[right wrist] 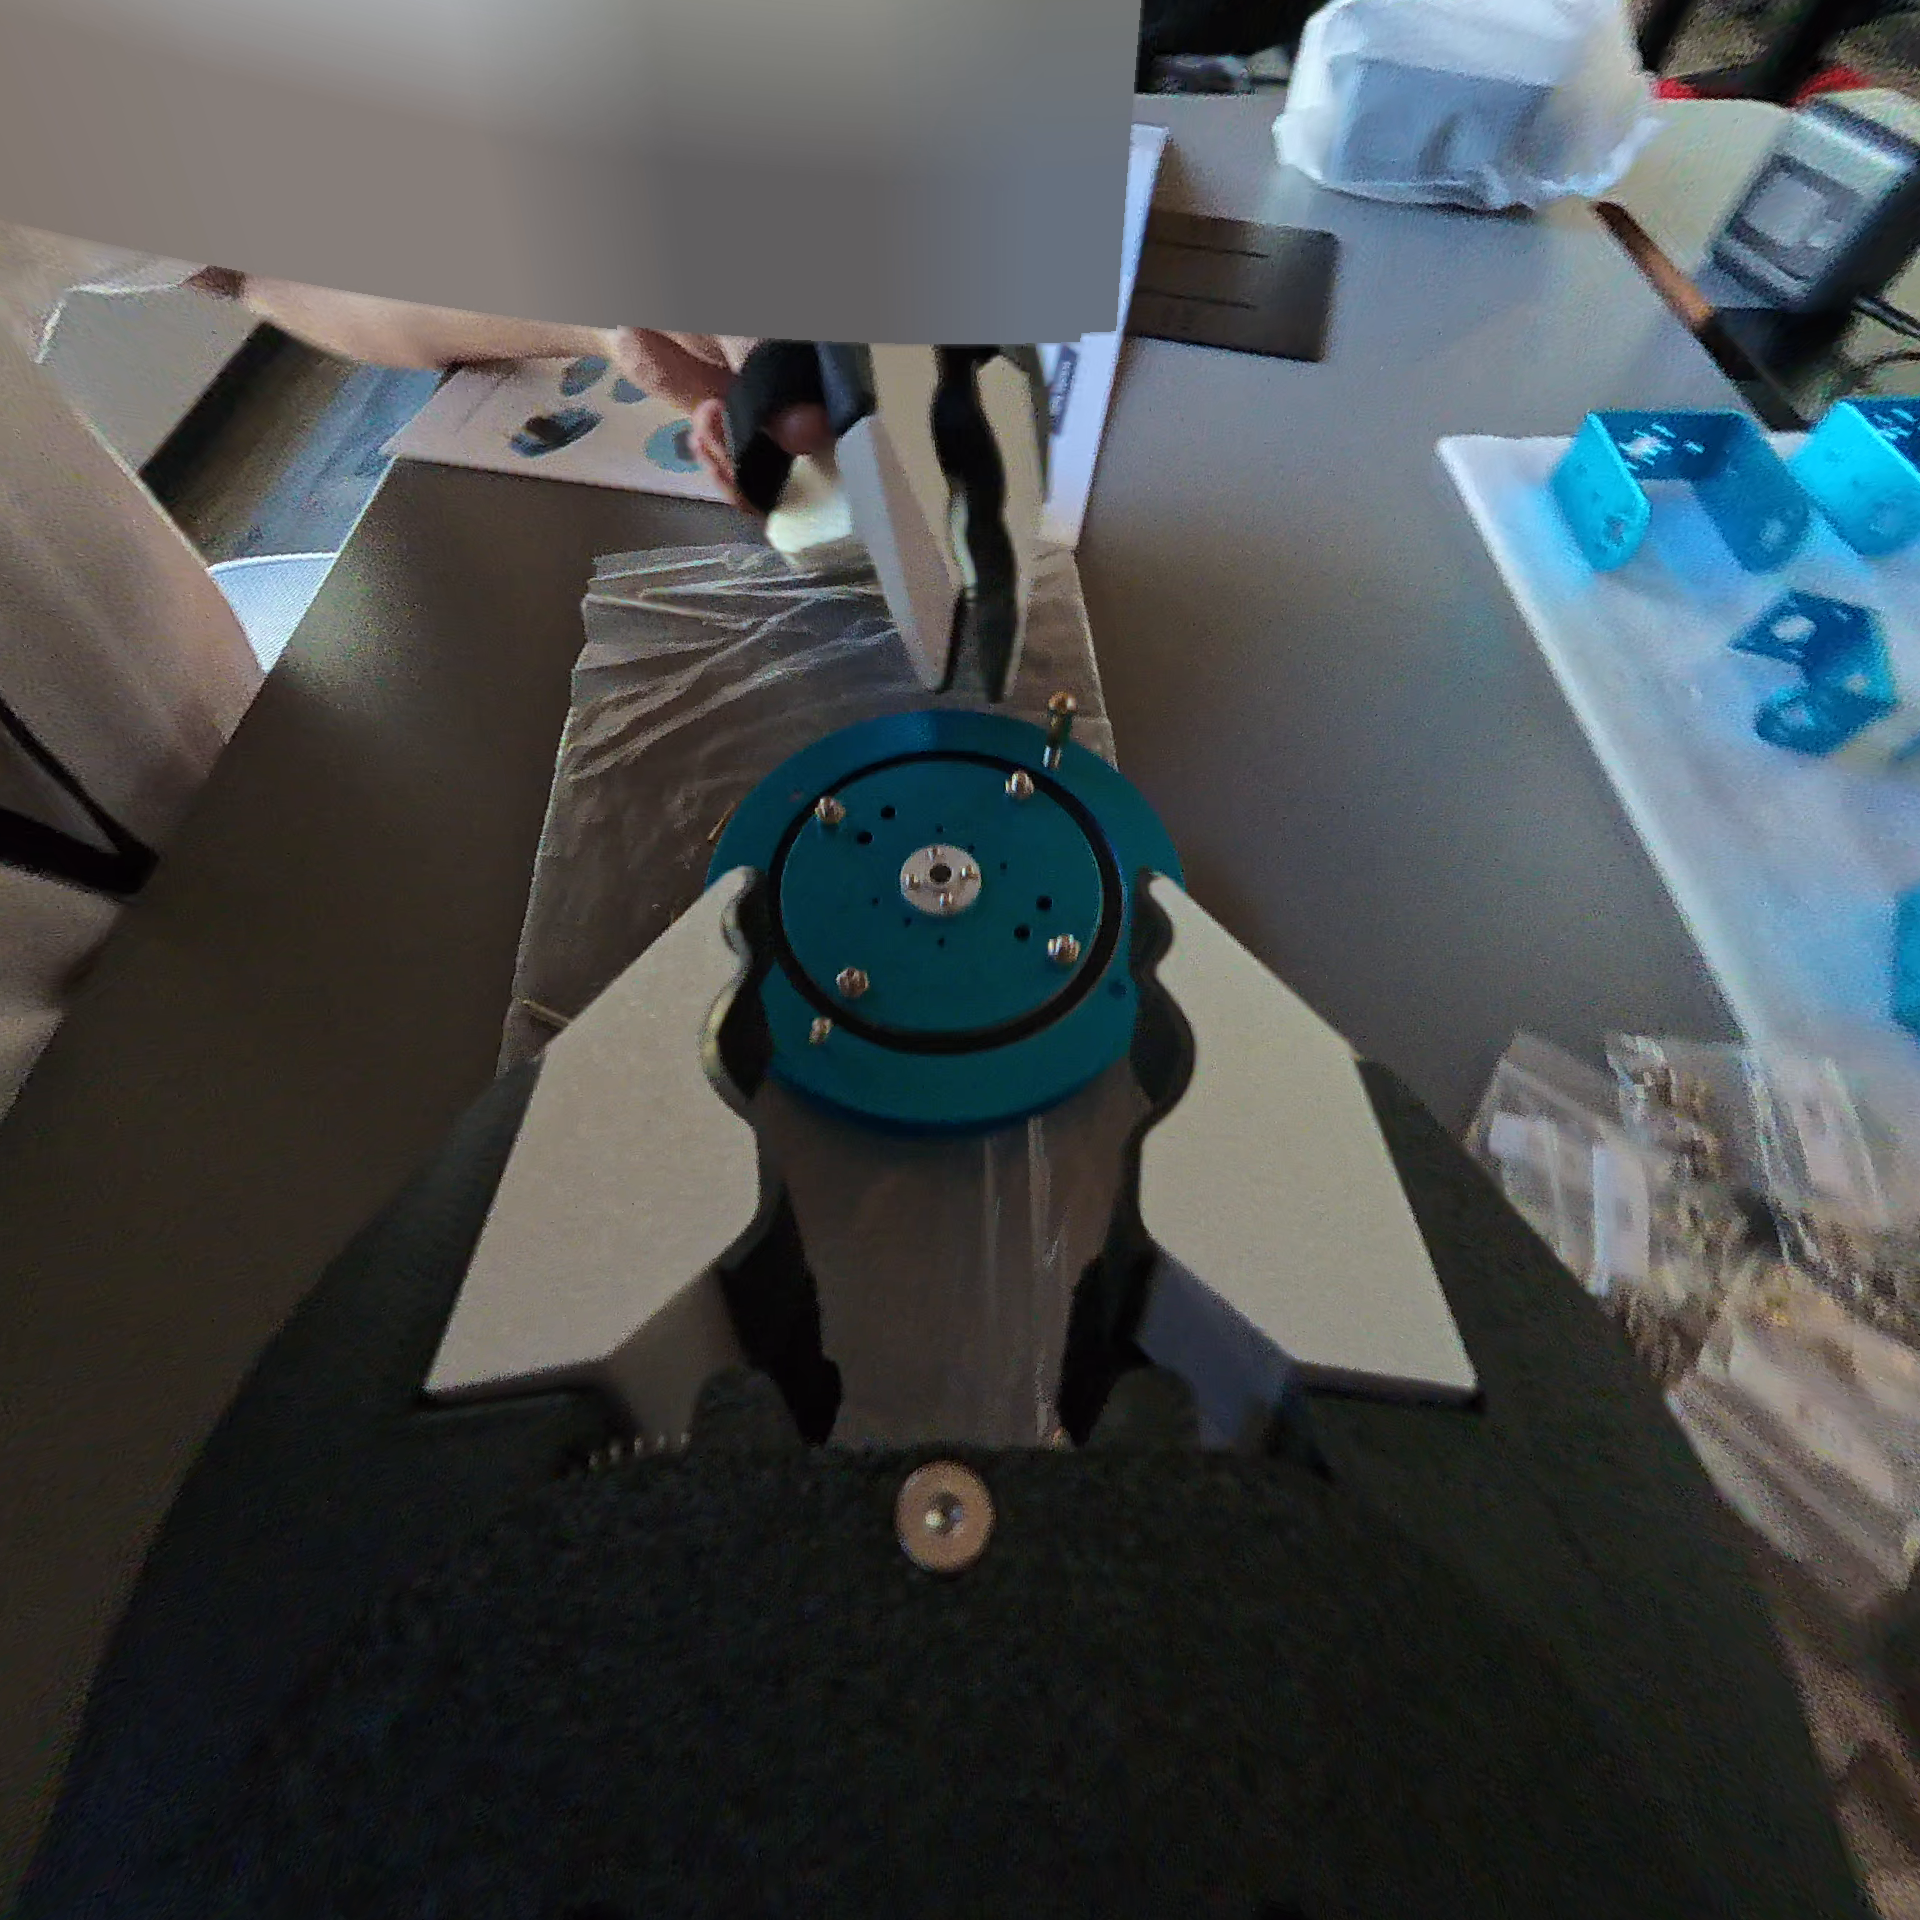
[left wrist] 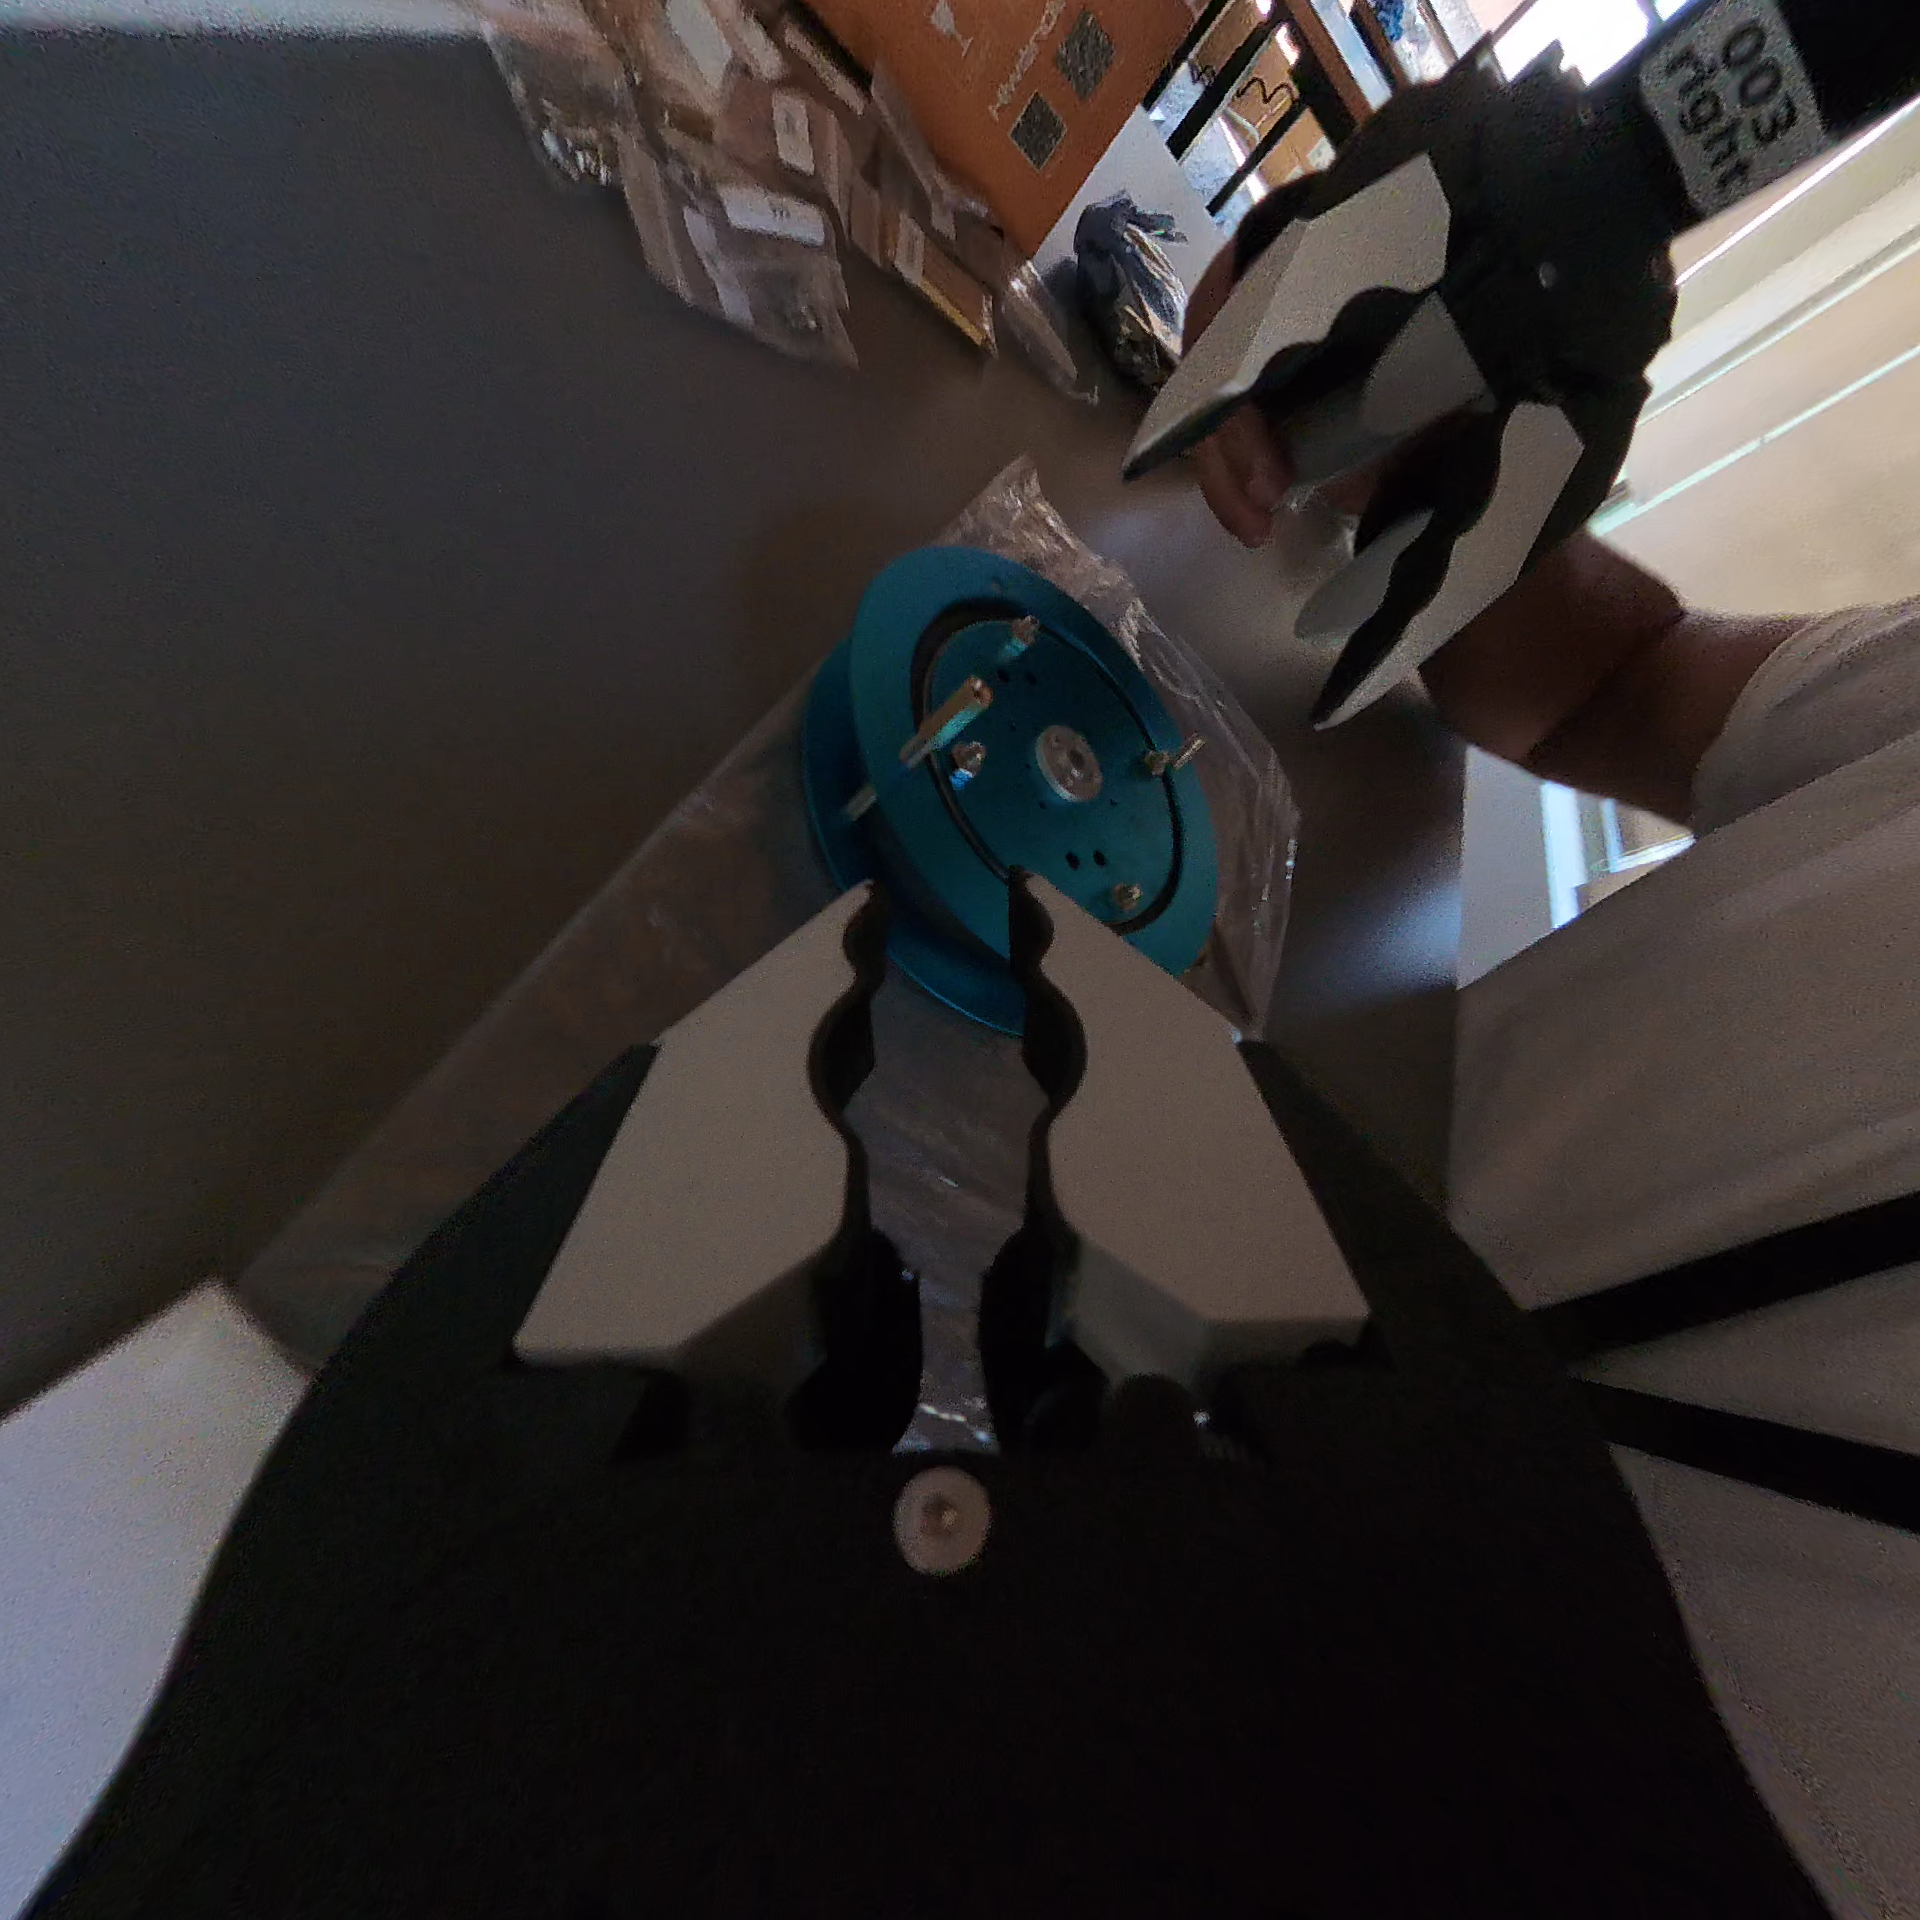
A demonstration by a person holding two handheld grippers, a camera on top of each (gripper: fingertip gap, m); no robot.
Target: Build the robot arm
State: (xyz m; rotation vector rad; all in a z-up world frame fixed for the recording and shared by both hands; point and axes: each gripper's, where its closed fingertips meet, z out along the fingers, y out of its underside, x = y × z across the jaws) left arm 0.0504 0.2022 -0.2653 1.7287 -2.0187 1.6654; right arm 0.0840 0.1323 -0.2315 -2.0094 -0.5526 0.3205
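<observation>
While the blue disc (right wrist: 940,920) lies on plastic wrap (right wrist: 665,665), the right gripper (right wrist: 940,914) straddles it, jaws apart; the left gripper (left wrist: 940,904), nearly closed and empty, waits at twelve o'clock.

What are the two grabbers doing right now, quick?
Left gripper: partly open, holding nothing, beside the blue disc.
Right gripper: open wide, fingers either side of the blue disc, not gripping.

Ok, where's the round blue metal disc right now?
The blue disc lies on clear plastic wrap on the grey table, between the open right gripper fingers.
</observation>
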